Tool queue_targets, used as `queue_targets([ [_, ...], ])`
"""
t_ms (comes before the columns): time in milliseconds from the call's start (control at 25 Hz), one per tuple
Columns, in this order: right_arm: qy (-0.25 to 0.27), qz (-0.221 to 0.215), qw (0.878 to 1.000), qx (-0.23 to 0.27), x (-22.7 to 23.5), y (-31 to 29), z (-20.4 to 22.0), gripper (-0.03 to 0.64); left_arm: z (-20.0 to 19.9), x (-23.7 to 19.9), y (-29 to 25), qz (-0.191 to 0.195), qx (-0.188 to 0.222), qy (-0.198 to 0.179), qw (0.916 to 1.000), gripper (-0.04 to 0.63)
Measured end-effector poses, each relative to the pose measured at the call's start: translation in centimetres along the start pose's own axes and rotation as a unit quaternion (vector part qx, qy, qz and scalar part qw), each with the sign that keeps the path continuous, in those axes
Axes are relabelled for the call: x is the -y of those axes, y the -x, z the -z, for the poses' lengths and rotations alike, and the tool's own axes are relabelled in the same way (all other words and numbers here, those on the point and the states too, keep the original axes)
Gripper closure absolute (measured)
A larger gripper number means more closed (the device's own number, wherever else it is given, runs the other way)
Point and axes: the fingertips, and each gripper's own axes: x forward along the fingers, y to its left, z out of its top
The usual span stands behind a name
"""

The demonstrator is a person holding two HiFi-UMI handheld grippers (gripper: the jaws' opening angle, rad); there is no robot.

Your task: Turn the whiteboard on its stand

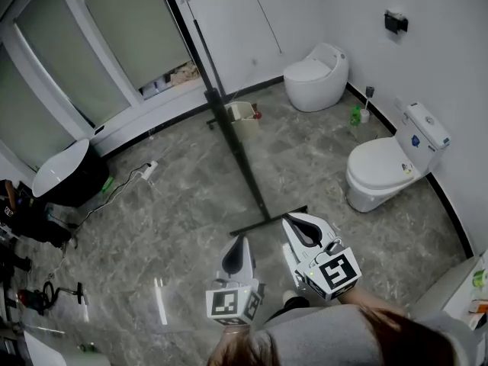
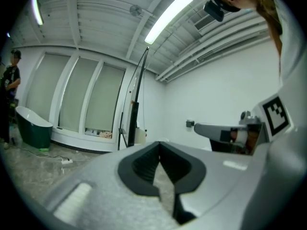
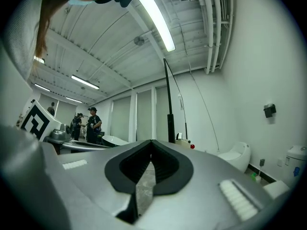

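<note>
The whiteboard (image 1: 229,128) stands edge-on, just beyond both grippers. Left gripper (image 1: 238,242) and right gripper (image 1: 296,223) are closed and empty. Risk: pushing with closed jaws may glance off or tip the stand (image 1: 267,221).

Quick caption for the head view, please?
Shut and empty, the left gripper and right gripper hover before the edge-on whiteboard.
</note>
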Motion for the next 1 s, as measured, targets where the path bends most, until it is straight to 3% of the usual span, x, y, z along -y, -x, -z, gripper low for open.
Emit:
queue_targets([
  [240,-0.007,0.005,1.000,-0.010,1.1,-4.4,1.3,0.614,0.0,-3.2,-3.4,0.008,-0.008,0.008,0.9999,0.595],
  [560,0.008,-0.009,0.999,-0.044,3.8,-9.2,2.6,0.620,0.7,-5.4,-5.6,-0.016,-0.018,0.026,0.9994,0.595],
  [840,0.062,-0.015,0.997,-0.040,8.3,-20.7,-0.2,0.408,0.7,-9.0,-3.9,-0.088,-0.014,0.031,0.9955,0.595],
  [1000,0.068,0.001,0.997,-0.048,10.6,-28.8,-1.1,0.333,1.0,-10.2,-2.1,-0.123,-0.016,0.035,0.9917,0.595],
])
